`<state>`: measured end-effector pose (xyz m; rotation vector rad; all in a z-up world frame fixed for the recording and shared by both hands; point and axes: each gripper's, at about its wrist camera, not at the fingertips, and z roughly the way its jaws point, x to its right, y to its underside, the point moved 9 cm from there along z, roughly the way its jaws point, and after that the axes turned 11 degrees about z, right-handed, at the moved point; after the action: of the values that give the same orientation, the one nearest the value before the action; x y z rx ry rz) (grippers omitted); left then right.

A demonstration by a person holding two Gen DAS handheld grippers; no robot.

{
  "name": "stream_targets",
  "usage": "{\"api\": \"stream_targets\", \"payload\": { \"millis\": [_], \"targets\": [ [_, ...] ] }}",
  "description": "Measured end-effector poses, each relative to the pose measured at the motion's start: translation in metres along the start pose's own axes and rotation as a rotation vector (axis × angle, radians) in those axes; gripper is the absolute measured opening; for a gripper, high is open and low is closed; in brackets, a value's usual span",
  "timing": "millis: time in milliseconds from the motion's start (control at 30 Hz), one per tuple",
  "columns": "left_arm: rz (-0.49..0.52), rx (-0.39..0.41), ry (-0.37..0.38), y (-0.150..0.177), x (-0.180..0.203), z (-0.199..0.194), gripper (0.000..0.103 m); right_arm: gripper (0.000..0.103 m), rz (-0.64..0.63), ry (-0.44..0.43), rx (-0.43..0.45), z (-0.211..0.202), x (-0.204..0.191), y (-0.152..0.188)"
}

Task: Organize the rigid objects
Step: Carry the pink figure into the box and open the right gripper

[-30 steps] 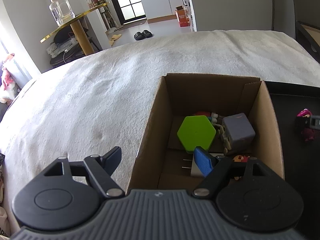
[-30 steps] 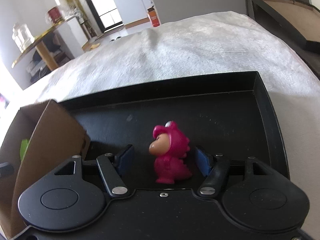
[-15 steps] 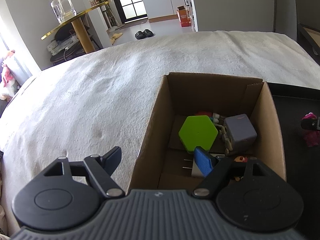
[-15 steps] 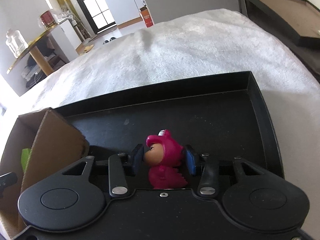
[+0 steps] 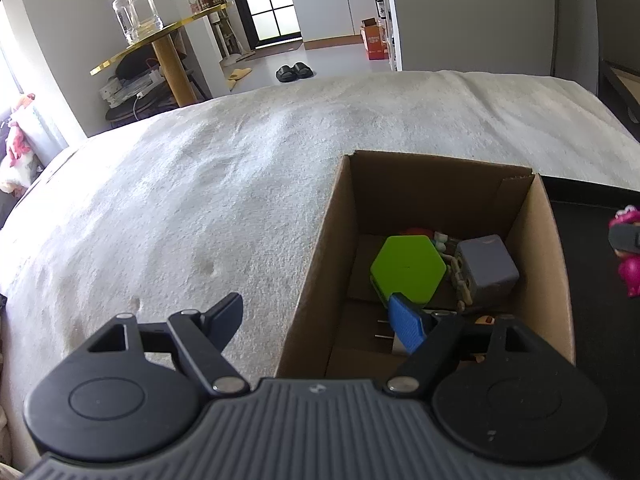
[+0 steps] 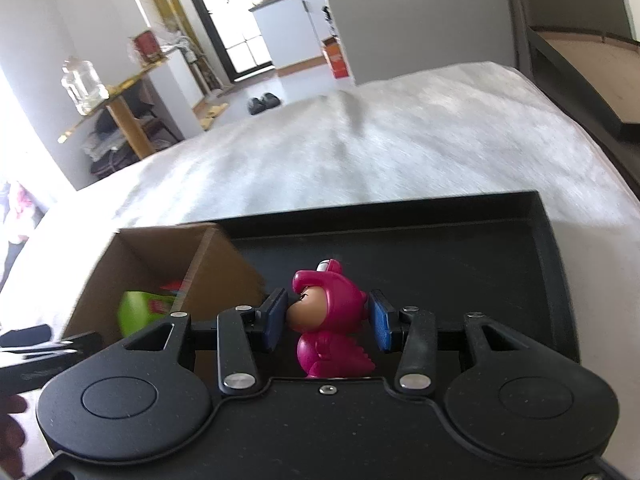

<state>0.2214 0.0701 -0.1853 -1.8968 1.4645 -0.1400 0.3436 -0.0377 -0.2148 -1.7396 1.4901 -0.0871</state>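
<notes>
We have the pink figurine point(image 6: 328, 320) pinched in the right gripper point(image 6: 327, 318); our left gripper point(image 5: 320, 320) hangs open (holding nothing). Next, we judge, carry it toward ten o'clock into the cardboard box point(image 6: 224, 264).

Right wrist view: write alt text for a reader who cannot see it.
The right gripper is closed on the head of a pink dinosaur-suit figurine, above a black tray on a white blanket. To the left stands an open cardboard box holding a green object; a kitchen doorway shows behind.
</notes>
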Motion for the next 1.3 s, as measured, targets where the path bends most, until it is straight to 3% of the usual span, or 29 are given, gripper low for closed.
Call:
{"api": "stream_targets", "payload": {
  "millis": [633,733,1067,1300],
  "targets": [
    [-0.05,0.041,0.063,0.006,-0.011,0.001,0.074,0.043,-0.105,-0.148,0.008,-0.006,-0.089,-0.003],
    [-0.054,0.043,0.07,0.009,-0.014,0.001,0.066,0.043,-0.116,-0.175,-0.004,-0.006,-0.102,0.002],
    [-0.097,0.04,0.125,0.016,-0.022,0.006,0.022,0.044,-0.157,-0.194,-0.081,0.01,-0.131,0.029],
    [-0.117,0.045,0.166,0.019,-0.022,0.007,0.015,0.044,-0.169,-0.151,-0.139,0.022,-0.133,0.048]
  ]
}}
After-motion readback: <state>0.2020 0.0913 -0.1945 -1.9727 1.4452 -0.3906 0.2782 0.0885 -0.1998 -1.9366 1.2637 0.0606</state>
